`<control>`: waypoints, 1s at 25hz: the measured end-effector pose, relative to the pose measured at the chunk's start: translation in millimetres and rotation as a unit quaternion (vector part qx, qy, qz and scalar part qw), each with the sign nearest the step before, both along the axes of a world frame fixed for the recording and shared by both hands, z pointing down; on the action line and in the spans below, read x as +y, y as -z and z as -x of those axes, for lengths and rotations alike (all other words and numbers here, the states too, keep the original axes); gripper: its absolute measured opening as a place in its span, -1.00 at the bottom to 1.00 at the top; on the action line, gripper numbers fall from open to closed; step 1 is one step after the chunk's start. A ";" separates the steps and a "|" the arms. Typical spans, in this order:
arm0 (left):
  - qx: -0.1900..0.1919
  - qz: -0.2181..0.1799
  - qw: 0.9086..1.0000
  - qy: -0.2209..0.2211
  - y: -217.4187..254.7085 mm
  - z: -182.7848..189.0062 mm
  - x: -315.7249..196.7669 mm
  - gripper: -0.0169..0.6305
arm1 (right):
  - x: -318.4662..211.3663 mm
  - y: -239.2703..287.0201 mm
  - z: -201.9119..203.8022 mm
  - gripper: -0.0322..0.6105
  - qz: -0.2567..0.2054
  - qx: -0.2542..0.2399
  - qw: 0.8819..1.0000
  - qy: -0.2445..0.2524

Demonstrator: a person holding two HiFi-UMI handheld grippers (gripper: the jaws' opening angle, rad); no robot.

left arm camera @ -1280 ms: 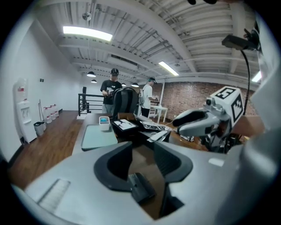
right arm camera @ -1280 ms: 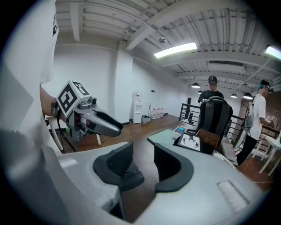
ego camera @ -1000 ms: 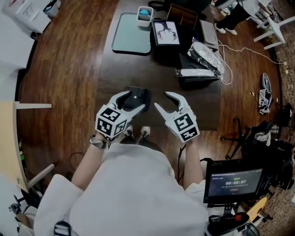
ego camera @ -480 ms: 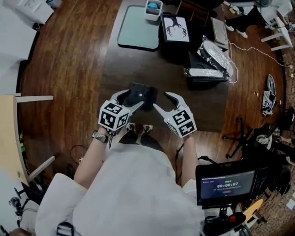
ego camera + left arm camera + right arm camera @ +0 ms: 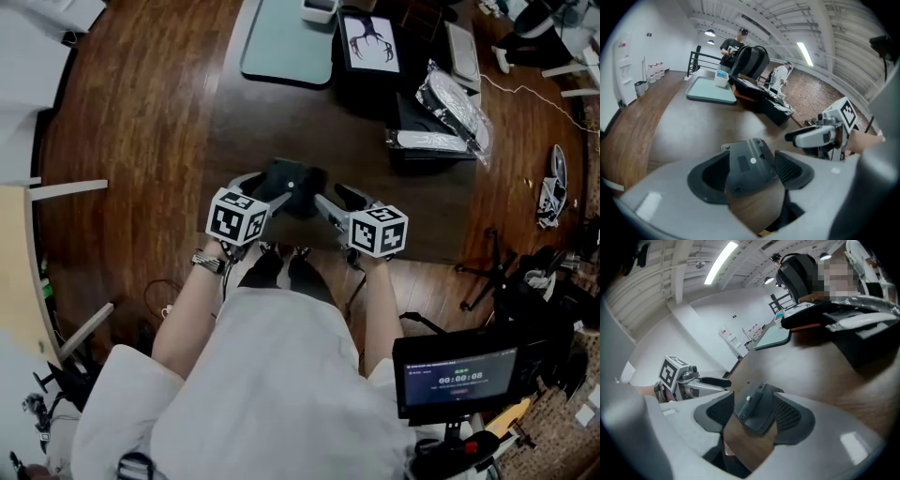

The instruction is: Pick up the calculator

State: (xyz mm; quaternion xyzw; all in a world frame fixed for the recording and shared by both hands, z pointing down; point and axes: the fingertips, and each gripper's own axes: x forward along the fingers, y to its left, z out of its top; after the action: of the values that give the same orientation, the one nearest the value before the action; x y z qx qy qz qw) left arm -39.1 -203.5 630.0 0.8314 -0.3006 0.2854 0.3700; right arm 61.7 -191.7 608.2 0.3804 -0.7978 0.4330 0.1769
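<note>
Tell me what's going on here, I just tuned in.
A person holds tongs in each hand at the near edge of the dark table. The left tongs and the right tongs are both open, each with the dark calculator lined up between its jaws. The calculator lies on the table. Neither pair looks clamped on it, so it is not yet picked up.

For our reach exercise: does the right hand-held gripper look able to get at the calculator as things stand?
Probably yes: the right hand-held gripper has its jaws apart, with the calculator already between them on the table and nothing in the way.
</note>
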 end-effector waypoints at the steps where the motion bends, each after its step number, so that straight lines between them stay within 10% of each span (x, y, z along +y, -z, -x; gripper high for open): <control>1: -0.002 0.015 1.000 0.003 -6.0 1.1 1.1 0.05 | 0.4 -3.2 1.3 -0.13 0.012 -0.017 1.000 -0.005; 11: 0.002 0.103 0.995 -0.007 -38.9 11.1 15.5 0.06 | 11.8 -36.4 9.5 -0.11 0.093 -0.060 0.994 -0.005; 25: 0.027 0.124 0.992 0.003 -40.7 16.8 16.8 0.10 | 13.4 -52.5 18.1 -0.06 0.119 -0.067 0.991 -0.012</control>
State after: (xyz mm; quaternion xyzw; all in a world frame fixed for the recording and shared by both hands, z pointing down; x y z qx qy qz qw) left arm -56.0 -186.7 670.7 0.7855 -0.2552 0.2971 0.4792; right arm 43.6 -178.4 660.7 0.3359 -0.7462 0.5514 0.1618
